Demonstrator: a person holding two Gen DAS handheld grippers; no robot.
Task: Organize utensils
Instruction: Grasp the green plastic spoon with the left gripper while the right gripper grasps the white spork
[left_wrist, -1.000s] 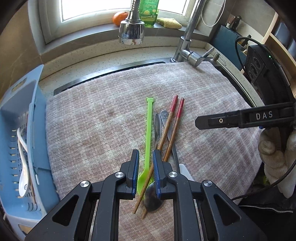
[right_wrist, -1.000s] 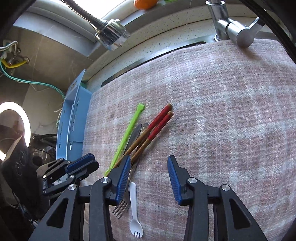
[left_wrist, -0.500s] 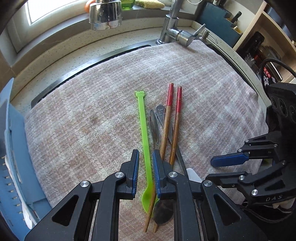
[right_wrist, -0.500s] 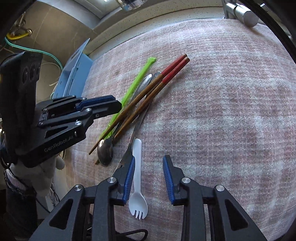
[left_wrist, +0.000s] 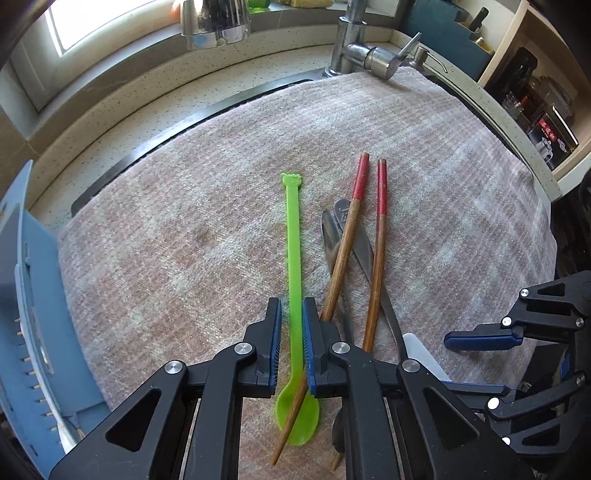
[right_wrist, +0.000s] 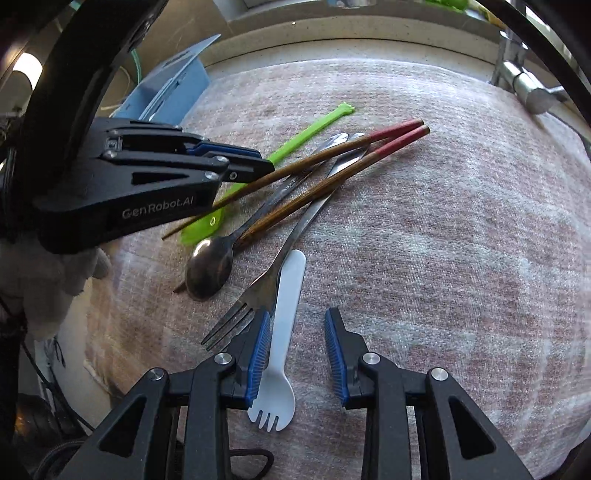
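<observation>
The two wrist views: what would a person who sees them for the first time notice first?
The bright green spoon stands out first: it lies on the pink checked towel and the left gripper is shut on its handle. Beside it lie two red-tipped chopsticks crossed over a metal spoon and a metal fork. Nearer, a white plastic spork lies between the open jaws of the right gripper.

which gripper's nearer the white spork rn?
Right. The right gripper straddles the white spork, jaws open around its handle. The left gripper is further off, shut on the green spoon.
</observation>
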